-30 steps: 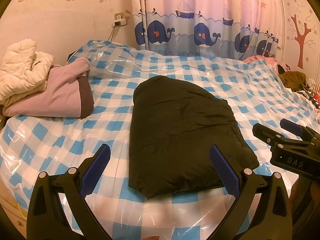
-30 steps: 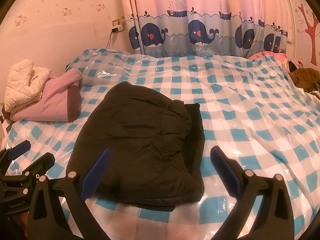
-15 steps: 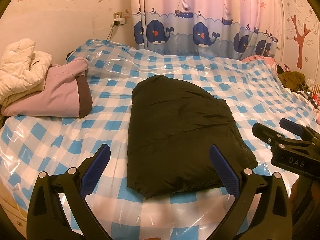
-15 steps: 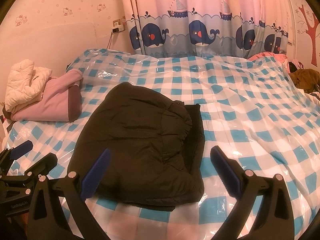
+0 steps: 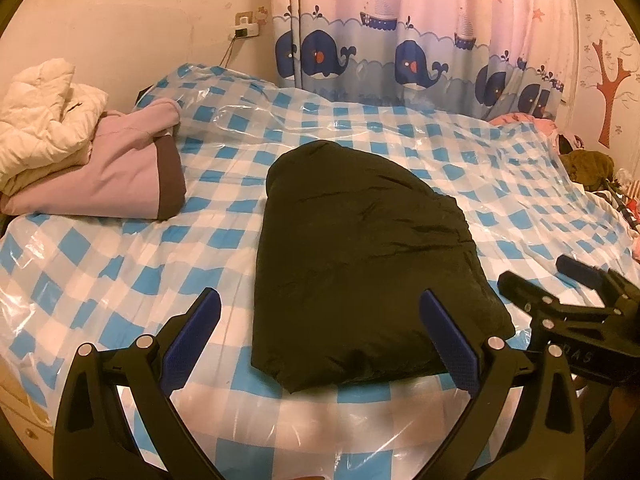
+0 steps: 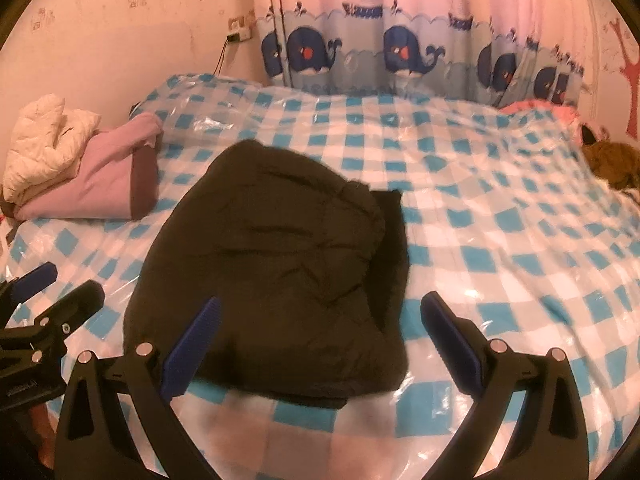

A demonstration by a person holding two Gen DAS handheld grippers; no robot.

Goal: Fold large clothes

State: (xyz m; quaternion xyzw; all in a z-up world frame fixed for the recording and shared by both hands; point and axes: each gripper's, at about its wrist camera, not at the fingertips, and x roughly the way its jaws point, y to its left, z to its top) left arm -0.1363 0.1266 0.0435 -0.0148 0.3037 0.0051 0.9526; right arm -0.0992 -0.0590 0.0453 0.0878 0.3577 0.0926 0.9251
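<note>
Left wrist view looks along the left gripper [image 5: 320, 338], whose blue-padded fingers [image 5: 192, 338] stand spread wide apart with nothing between them, raised above the near edge of the bed covered in blue-and-white checked clear plastic sheeting [image 5: 120, 280]. Just ahead of these fingers, and reaching away from them toward the curtain, lies the folded dark puffy jacket [image 5: 360, 260], a compact bundle resting flat on the sheeting. Far off to the left of the fingers sits a folded lilac garment with a brown band [image 5: 120, 176], and a cream quilted jacket [image 5: 44, 124] lies piled on top of it. Behind the bed hangs a pink curtain printed with blue whales and sailboats [image 5: 400, 40]. The right gripper [image 5: 572, 296] shows at the right edge of this view, beside the jacket's near right corner. Seen from the right wrist, the right gripper [image 6: 320, 340] also has its fingers [image 6: 448, 340] held wide open and empty, with the dark jacket [image 6: 280, 260] ahead and slightly left of them; this view is somewhat blurred.
</note>
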